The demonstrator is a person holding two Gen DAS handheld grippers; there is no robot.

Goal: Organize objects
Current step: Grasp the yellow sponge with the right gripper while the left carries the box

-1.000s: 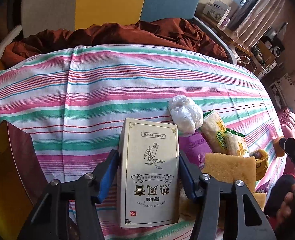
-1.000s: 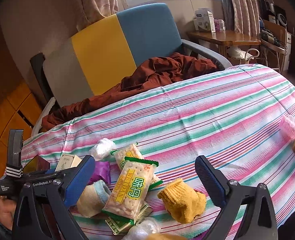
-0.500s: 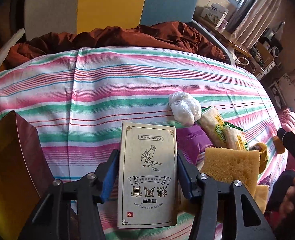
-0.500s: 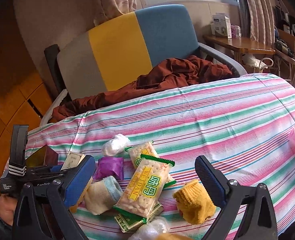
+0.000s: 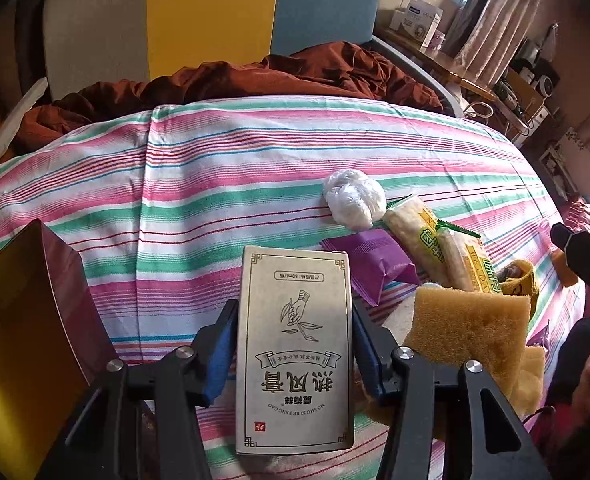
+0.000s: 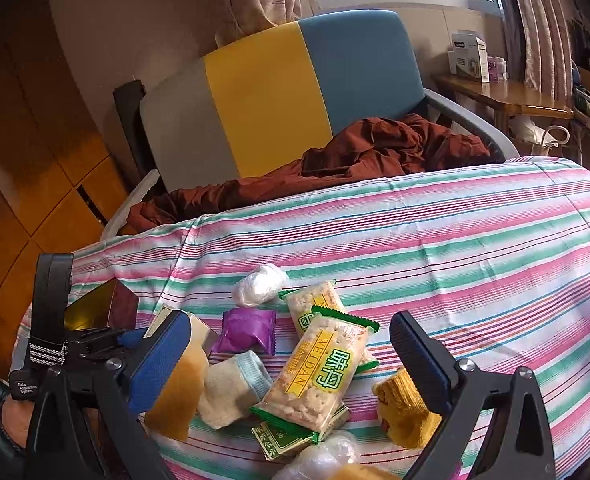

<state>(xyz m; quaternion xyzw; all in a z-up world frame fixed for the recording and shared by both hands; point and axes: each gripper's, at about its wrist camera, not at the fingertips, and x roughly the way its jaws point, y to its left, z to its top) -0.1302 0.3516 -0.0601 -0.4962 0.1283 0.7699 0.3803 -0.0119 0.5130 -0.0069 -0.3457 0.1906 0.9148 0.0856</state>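
Striped cloth (image 5: pixel 223 168) in pink, green and white covered the surface where everything lay; whether it was a bed or a bench underneath could not be told. Behind it stood a chair (image 6: pixel 279 92) with grey, yellow and blue panels, with a rust-brown blanket (image 5: pixel 295 76) heaped on its seat.

At the left edge of the cloth sat a gold and maroon box (image 5: pixel 23 320), set apart from the rest, possibly the start of a sorted group.

The loose things lay in a jumble near the front edge, seemingly unsorted: two cracker packets (image 6: pixel 319 376) overlapping, a yellow sponge (image 5: pixel 467 328), a cream sock (image 6: pixel 231 388), a mustard knitted sock (image 6: pixel 403 412), a purple sachet (image 6: pixel 247 330) and a white plastic wad (image 5: pixel 353 198).

The left claw (image 5: pixel 295 348) pointed steeply down and gripped a pale cream carton (image 5: pixel 295 344) printed with Chinese characters. Its blue pads had just been closing and pressed the carton's two long sides, holding it face up, just above the cloth by the look of it, beside the sponge. Gripping the long sides probably kept the flat carton from twisting.

The right claw (image 6: pixel 295 356) hovered above the jumble, angled down, its jaws spread wide with nothing between them. A hand (image 6: pixel 11 420) showed behind the left tool.
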